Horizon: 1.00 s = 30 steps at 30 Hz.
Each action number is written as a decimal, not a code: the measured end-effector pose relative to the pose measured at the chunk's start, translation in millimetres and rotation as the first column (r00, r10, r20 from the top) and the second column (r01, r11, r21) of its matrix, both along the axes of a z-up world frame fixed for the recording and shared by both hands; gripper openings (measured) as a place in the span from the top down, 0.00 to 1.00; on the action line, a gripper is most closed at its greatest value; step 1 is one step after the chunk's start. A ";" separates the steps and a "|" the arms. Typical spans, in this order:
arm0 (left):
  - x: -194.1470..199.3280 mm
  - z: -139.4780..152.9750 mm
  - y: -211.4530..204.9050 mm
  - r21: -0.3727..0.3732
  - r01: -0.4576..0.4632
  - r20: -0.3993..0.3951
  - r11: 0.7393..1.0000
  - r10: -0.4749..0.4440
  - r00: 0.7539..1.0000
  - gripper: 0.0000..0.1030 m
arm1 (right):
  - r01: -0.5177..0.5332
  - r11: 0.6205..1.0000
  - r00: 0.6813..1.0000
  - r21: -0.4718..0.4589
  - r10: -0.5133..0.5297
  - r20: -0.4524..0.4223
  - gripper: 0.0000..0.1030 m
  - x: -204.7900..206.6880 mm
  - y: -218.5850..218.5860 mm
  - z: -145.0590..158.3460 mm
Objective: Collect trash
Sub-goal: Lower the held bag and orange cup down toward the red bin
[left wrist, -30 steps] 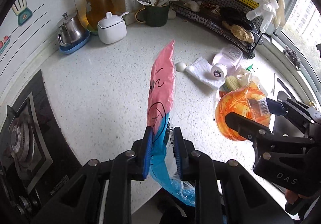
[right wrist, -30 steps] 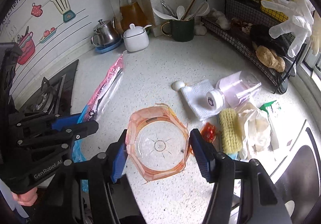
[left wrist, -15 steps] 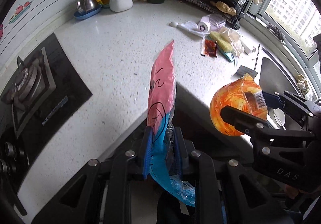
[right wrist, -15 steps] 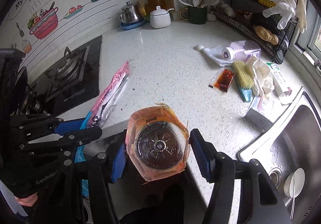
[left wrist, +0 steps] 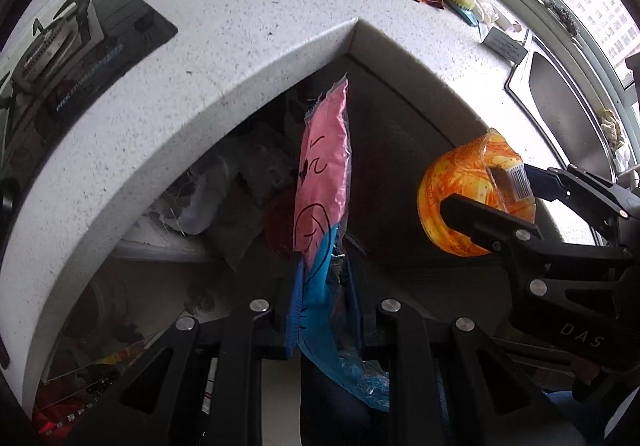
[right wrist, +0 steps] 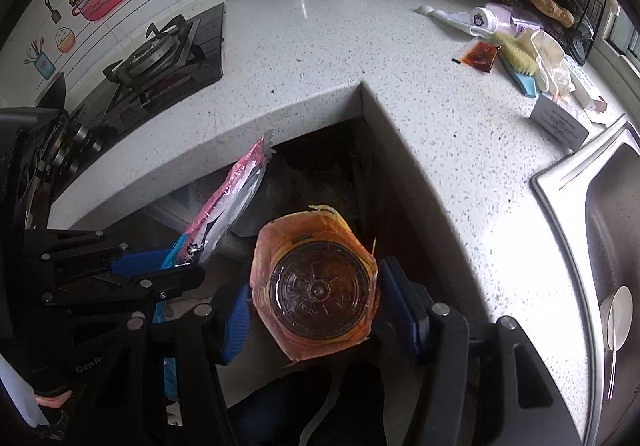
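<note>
The left tool is closed tight on a flat pink and blue wrapper, which stands up between its blue pads. In the right wrist view the same wrapper shows at the left, thin and shiny, gripped by the left tool.

The right tool holds an orange plastic cup from both sides, its blue pads pressing on the crumpled orange film around the cup. The cup's clear round bottom faces the camera. In the left wrist view the cup shows at the right, with a small white barcode label on it, inside the right tool.

Both tools point steeply down, in front of the inner corner of the white speckled tabletop. Below that corner is a dark space. There I can see some pale crumpled things and something red, maybe a trash bag, but it is too dark to be sure.

On the tabletop, well apart from the tools, lie a red sauce packet, a brush with pale bristles, and a lying bottle. The gas stove is at the left, the steel sink at the right with a spoon in it.
</note>
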<state>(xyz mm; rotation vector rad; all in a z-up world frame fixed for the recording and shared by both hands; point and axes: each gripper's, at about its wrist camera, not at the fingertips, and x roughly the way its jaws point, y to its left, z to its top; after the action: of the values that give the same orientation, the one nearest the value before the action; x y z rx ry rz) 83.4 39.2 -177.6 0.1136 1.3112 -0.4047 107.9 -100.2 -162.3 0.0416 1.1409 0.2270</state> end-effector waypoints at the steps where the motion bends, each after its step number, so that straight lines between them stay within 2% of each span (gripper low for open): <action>1: -1.8 -6.2 0.7 0.004 0.005 -0.003 1.000 -0.005 1.000 0.82 | 0.002 1.000 1.000 -0.001 -0.002 -0.001 0.44 -1.4 0.8 -6.7; 8: -0.9 -65.9 4.8 0.024 0.026 -0.055 0.999 -0.025 0.998 0.82 | 0.043 0.999 0.998 0.032 -0.041 -0.054 0.44 -4.3 6.2 -65.2; 20: 26.7 -199.6 2.6 0.045 0.047 -0.098 0.998 -0.043 0.994 0.82 | 0.069 0.997 0.993 0.021 -0.066 -0.095 0.44 15.1 11.4 -193.3; 23: 38.1 -228.2 -0.6 0.032 0.045 -0.121 0.998 -0.040 0.992 0.82 | 0.084 0.996 0.991 0.015 -0.082 -0.103 0.44 20.0 10.2 -217.4; 25: 42.6 -246.2 -4.8 0.038 0.074 -0.130 0.997 -0.068 0.989 0.82 | 0.107 0.994 0.988 0.017 -0.104 -0.112 0.44 22.7 11.3 -230.4; 30: 51.6 -276.7 -15.0 0.047 0.122 -0.127 0.991 -0.115 0.985 0.82 | 0.143 0.989 0.981 0.025 -0.138 -0.138 0.44 26.1 0.8 -260.7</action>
<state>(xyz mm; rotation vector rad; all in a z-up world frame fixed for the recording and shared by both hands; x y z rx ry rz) 134.9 24.3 -454.3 0.2158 1.4426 -0.4838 134.1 -99.4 -423.1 0.1698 1.2638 0.1195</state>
